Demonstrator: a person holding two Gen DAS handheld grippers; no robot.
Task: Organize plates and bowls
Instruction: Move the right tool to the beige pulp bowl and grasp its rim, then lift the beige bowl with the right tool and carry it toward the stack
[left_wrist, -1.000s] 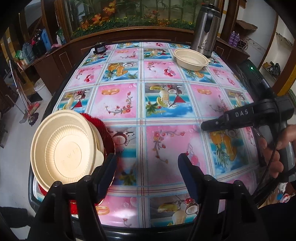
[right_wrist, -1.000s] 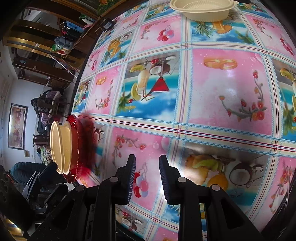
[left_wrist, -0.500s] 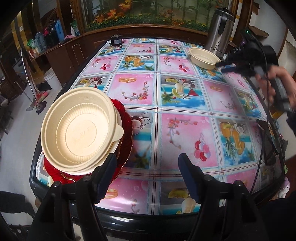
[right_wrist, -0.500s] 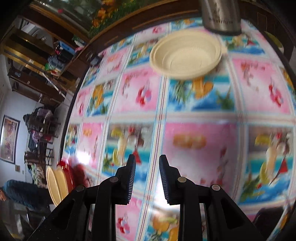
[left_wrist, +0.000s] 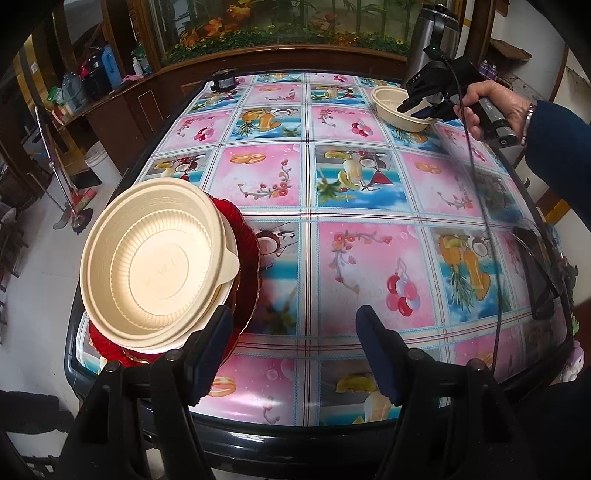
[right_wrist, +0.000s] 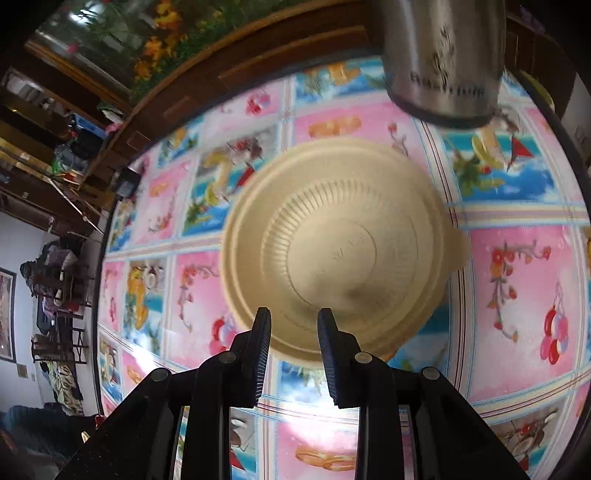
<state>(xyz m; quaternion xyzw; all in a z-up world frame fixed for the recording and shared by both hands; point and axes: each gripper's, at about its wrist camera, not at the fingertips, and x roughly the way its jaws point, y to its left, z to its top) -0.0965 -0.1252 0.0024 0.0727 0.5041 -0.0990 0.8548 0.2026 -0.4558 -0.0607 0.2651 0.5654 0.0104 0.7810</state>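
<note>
A stack of cream bowls (left_wrist: 155, 262) sits on red plates (left_wrist: 247, 258) at the table's near left corner. My left gripper (left_wrist: 293, 334) is open and empty, just right of the stack above the front edge. A single cream bowl (left_wrist: 397, 109) stands at the far right of the table; it fills the right wrist view (right_wrist: 343, 251). My right gripper (right_wrist: 293, 325) hovers over that bowl's near rim with a narrow gap between the fingers, holding nothing. It also shows in the left wrist view (left_wrist: 415, 107).
A steel kettle (right_wrist: 443, 59) stands just behind the single bowl. A small black object (left_wrist: 223, 79) sits at the table's far left edge. A cable (left_wrist: 487, 229) trails from the right gripper across the table's right side. The table (left_wrist: 362, 266) has a patterned cloth.
My right gripper has moved from the table's middle to the far right, over the single bowl. The left gripper has pulled back and up a little.
</note>
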